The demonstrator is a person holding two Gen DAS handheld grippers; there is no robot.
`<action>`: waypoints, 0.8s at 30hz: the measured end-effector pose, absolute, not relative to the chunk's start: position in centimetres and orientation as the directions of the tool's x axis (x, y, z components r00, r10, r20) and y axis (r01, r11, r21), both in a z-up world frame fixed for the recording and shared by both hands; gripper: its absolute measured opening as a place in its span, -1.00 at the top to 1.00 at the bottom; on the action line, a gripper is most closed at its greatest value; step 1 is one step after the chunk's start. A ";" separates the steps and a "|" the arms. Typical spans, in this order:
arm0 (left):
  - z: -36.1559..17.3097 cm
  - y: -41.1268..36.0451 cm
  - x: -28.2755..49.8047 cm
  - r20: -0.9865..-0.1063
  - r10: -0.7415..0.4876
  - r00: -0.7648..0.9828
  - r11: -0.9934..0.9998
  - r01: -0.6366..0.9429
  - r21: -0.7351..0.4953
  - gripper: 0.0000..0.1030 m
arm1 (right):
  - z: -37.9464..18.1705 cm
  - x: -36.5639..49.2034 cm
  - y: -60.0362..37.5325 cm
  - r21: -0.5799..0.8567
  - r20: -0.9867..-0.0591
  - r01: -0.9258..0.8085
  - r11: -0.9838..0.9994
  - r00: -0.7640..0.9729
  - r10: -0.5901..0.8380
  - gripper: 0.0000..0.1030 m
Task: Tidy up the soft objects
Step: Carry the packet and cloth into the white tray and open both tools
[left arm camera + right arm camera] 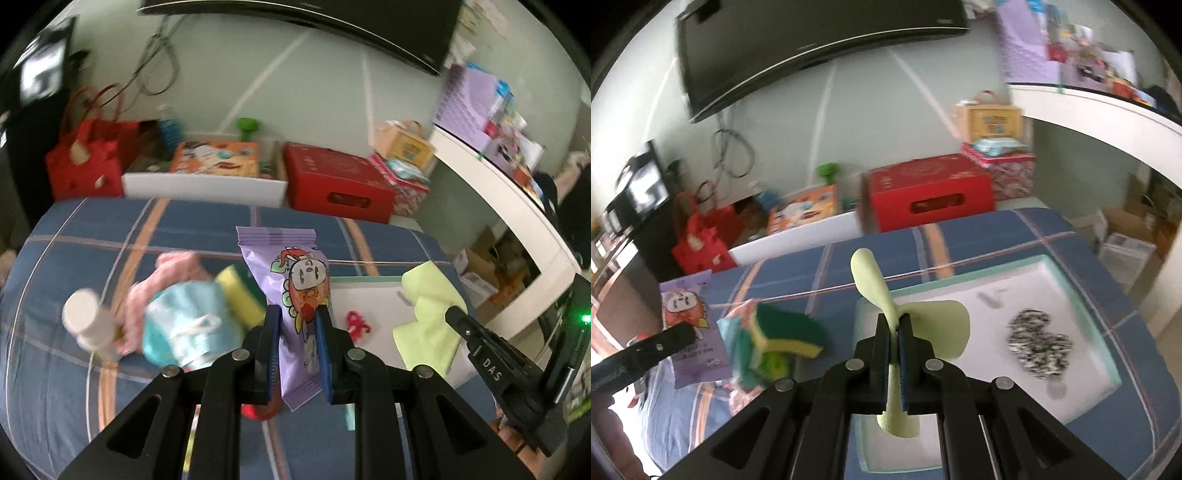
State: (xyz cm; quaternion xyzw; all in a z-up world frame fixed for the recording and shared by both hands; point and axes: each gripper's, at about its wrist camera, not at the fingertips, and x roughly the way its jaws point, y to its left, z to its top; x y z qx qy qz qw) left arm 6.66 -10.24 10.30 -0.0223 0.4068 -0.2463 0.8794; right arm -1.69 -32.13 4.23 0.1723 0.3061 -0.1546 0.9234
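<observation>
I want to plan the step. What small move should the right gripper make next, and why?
Probably lower the right gripper toward the white tray and release there: it is shut on the light green cloth, which hangs over the tray, where a speckled cloth already lies.

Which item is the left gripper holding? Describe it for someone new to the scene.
Above the blue plaid bedspread, beside the white tray, the left gripper pinches a purple packet. Only it is glossy and printed with a cartoon face.
</observation>
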 end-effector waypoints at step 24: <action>-3.0 -25.4 8.3 -0.834 -0.477 0.278 0.756 0.613 -0.228 0.63 | -4.6 1.4 -40.8 0.292 -0.786 0.562 0.774 0.602 -0.141 0.90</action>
